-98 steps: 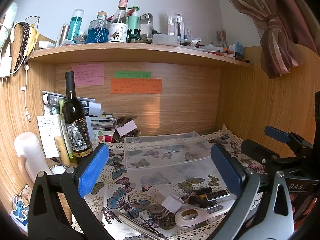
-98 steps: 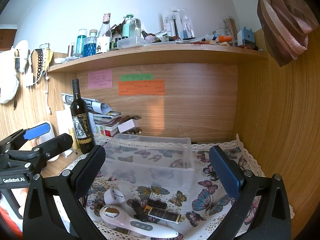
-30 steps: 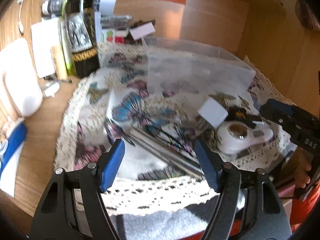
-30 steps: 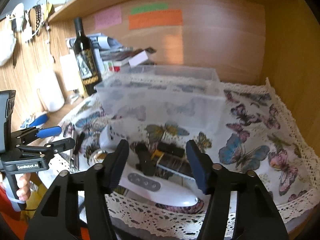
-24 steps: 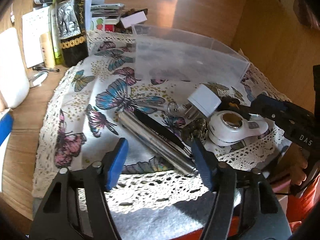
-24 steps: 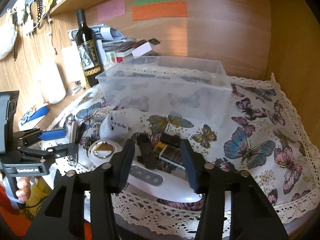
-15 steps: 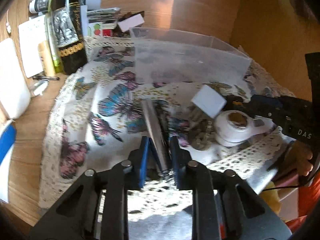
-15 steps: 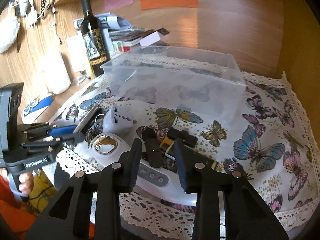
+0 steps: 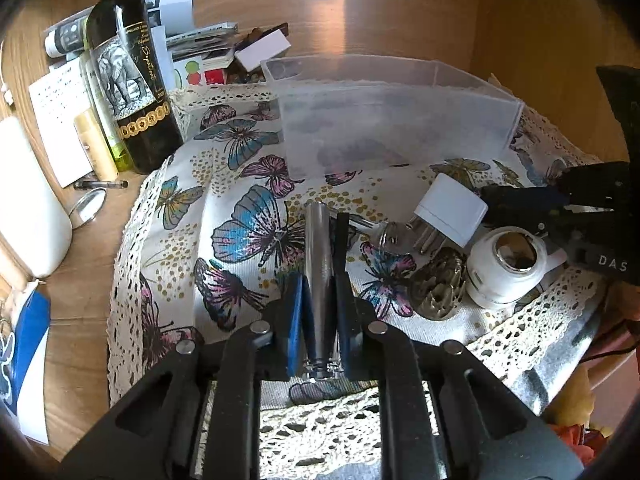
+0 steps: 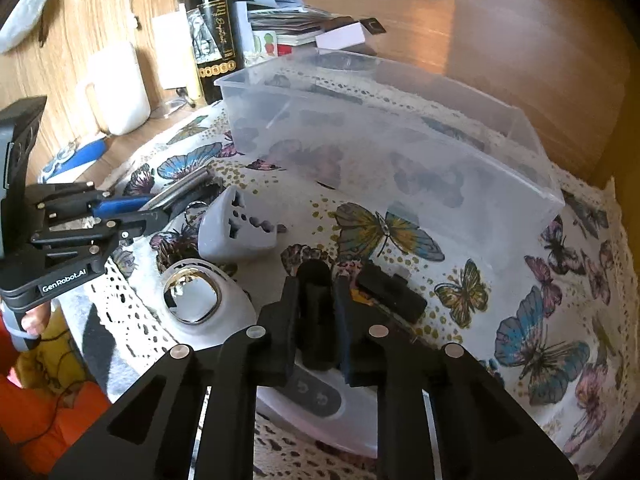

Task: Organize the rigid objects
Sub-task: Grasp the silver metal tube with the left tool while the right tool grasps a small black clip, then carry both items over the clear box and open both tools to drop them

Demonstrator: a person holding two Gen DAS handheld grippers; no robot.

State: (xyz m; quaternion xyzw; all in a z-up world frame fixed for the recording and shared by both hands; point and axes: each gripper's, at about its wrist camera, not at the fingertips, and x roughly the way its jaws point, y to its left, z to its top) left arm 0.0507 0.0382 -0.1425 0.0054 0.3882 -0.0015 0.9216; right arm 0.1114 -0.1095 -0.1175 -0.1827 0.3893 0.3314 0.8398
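My left gripper point(image 9: 318, 280) is shut on a silver metal tube point(image 9: 318, 248) that lies on the butterfly cloth point(image 9: 240, 232); the tube also shows in the right wrist view point(image 10: 180, 188). My right gripper point(image 10: 316, 280) is shut on a short black cylinder point(image 10: 316, 304) resting over a white handheld device point(image 10: 208, 312). An open clear plastic bin point(image 10: 540, 188) stands behind, and it shows in the left wrist view point(image 9: 400, 120). A white plug adapter point(image 9: 452, 208) lies between the grippers.
A wine bottle point(image 9: 128, 76) and papers stand at the back left. A white jug point(image 9: 24, 216) is far left. A key point(image 9: 392, 236), a brass piece point(image 9: 438, 284) and another black stick point(image 10: 390, 294) lie on the cloth. Wood walls enclose the back and right.
Both grippers came down from facing the shelf to the cloth. The left jaws closed around the silver tube. The right jaws closed around the black cylinder.
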